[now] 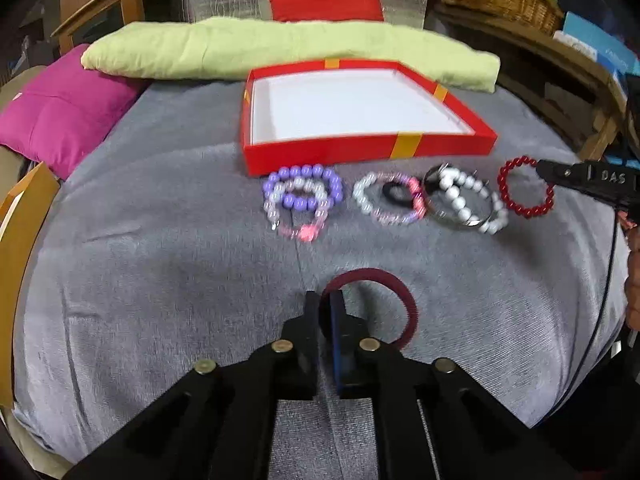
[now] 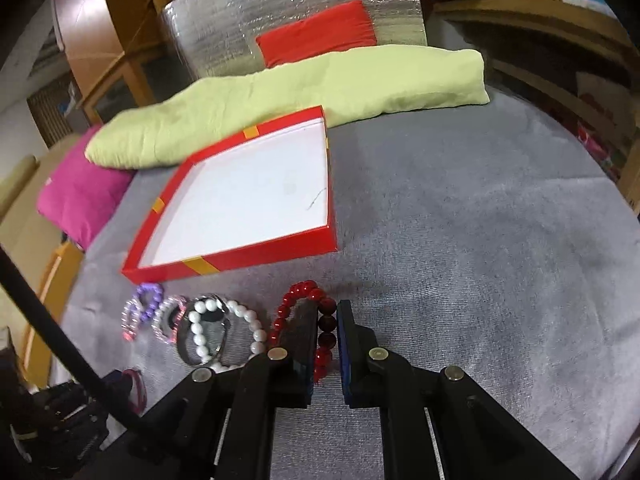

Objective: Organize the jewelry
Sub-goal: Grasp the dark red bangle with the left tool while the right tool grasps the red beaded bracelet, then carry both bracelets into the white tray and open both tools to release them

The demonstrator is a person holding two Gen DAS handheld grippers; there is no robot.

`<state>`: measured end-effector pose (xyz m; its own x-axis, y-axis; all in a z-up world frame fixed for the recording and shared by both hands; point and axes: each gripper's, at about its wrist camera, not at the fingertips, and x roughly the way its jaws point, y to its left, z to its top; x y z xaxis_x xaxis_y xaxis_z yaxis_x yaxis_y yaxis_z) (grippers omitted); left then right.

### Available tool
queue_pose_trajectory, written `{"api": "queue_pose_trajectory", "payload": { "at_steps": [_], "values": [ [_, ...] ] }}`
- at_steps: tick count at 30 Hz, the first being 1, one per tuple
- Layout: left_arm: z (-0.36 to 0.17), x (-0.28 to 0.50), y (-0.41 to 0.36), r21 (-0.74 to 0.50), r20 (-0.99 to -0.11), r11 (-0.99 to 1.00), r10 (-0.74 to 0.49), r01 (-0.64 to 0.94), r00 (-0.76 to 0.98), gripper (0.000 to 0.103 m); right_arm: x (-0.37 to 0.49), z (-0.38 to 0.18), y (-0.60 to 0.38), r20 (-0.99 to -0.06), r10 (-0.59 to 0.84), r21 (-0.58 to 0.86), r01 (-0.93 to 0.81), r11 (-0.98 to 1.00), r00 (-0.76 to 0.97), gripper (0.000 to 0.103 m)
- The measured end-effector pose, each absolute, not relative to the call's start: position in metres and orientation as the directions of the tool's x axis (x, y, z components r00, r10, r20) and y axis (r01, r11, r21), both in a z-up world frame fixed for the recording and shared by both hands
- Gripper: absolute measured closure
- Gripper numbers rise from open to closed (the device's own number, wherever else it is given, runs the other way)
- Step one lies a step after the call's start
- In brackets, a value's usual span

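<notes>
jewelry and box count

one red box (image 1: 360,148). one dark red bangle (image 1: 400,300). one red bead bracelet (image 1: 520,204). one white bead bracelet (image 1: 468,196). one metal bangle (image 1: 440,216). purple and pink bracelets overlap, blurred; number unclear.

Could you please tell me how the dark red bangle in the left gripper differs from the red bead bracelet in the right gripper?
The dark red bangle is one smooth, solid band; the red bead bracelet is a string of round glossy beads. The bangle is a dull maroon, the bead bracelet a brighter red. The bangle lies alone, nearer the left camera; the bead bracelet ends the row of bracelets before the red box. Both are pinched at the rim, by the left gripper and right gripper.
</notes>
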<state>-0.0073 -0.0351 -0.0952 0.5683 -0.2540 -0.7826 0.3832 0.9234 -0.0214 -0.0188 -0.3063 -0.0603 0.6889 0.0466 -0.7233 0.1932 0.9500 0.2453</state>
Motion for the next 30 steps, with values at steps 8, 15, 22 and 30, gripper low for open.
{"api": "queue_pose_trajectory", "payload": {
  "at_steps": [8,15,22,30],
  "values": [
    [-0.07,-0.01,-0.031,-0.036,-0.701,0.927,-0.289,0.372,0.653,0.098,-0.024,-0.054,-0.311,-0.689,0.066,0.281,0.182,0.942,0.722,0.093],
    [-0.063,-0.013,-0.015,-0.016,-0.698,0.958,-0.216,0.286,0.683,0.098,-0.024,-0.047,-0.304,-0.657,0.093,0.294,0.141,0.945,0.748,0.093],
    [-0.05,-0.016,-0.001,-0.014,-0.682,0.971,-0.184,0.24,0.707,0.098,-0.021,-0.041,-0.28,-0.634,0.139,0.299,0.076,0.951,0.761,0.093],
    [-0.052,-0.01,0.003,-0.02,-0.685,0.976,-0.171,0.216,0.708,0.098,-0.022,-0.039,-0.265,-0.622,0.142,0.262,0.034,0.964,0.77,0.093]
  ]
}}
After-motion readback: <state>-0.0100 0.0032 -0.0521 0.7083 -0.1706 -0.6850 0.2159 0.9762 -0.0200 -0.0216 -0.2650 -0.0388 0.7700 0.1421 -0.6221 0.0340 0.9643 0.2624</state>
